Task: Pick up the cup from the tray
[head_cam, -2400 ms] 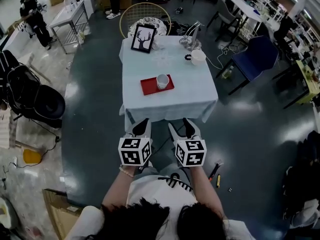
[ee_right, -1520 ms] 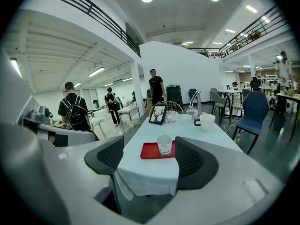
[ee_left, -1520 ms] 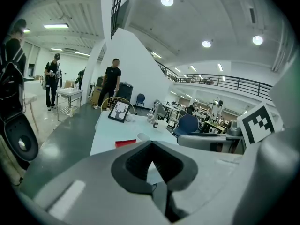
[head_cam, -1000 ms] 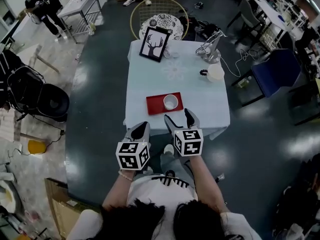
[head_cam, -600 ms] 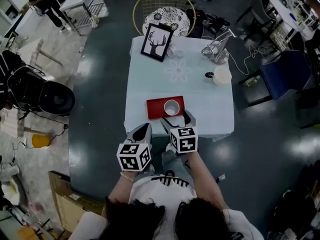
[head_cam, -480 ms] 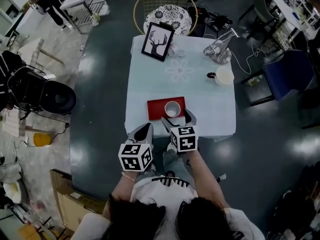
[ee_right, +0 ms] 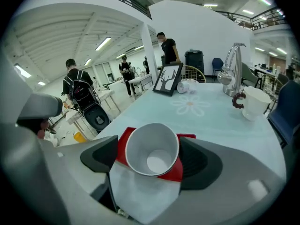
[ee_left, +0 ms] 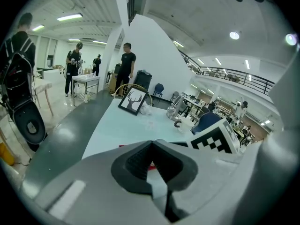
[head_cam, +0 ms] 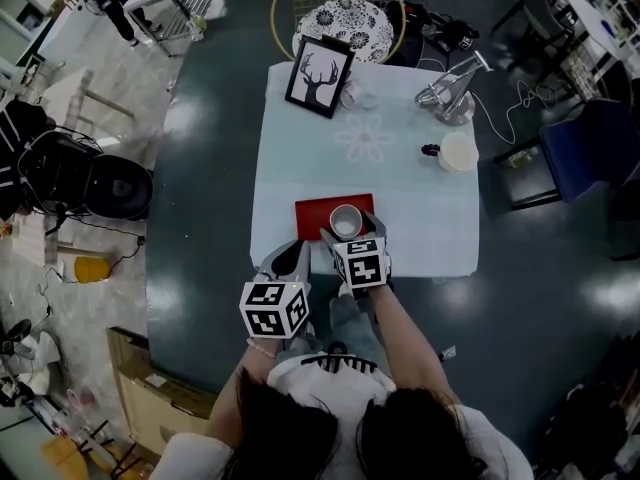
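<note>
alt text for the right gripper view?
A white cup stands upright on a red tray between the right tool's open jaws, not yet gripped. Beyond it on the pale table are a framed deer picture and a white mug; people stand in the hall behind.

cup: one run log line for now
phase: pre-grasp | right gripper: open, straddling cup | cup: upright on tray | left gripper: shut, empty
</note>
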`<state>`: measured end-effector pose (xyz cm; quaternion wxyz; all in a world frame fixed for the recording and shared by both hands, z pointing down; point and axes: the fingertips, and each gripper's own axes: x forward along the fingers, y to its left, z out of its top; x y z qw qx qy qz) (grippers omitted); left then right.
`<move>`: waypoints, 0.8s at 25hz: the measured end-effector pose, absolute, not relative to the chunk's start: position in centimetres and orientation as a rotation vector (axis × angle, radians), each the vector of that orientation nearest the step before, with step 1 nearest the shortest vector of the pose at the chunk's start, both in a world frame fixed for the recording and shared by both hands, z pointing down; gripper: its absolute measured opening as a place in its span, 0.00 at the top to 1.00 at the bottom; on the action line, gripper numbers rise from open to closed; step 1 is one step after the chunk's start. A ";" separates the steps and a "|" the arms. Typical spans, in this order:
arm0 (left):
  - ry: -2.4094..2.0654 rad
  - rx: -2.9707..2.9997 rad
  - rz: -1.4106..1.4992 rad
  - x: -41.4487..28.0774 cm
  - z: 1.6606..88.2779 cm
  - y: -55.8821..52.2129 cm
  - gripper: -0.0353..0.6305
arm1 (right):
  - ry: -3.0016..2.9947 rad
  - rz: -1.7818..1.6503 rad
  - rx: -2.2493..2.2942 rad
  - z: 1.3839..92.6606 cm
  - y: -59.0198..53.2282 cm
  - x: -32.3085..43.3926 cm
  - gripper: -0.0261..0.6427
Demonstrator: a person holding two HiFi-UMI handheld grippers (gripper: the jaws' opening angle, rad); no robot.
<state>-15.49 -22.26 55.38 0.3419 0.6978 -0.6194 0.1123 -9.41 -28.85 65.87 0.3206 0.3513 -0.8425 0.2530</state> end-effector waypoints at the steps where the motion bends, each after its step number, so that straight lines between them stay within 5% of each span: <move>1: -1.612 1.813 0.300 -15.4 55.5 -22.1 0.94 | -2.202 0.669 0.916 66.2 -28.8 -9.4 0.32; 6: -1.630 1.791 0.329 -15.7 55.7 -21.6 0.94 | -2.177 0.691 0.937 66.7 -29.3 -9.2 0.33; 8: -1.635 1.797 0.336 -15.6 55.5 -21.5 0.94 | -2.184 0.680 0.930 66.6 -29.4 -9.1 0.41; 20: -1.596 1.870 0.343 -12.8 55.1 -22.3 0.94 | -2.203 0.677 1.025 64.2 -30.8 -5.5 0.41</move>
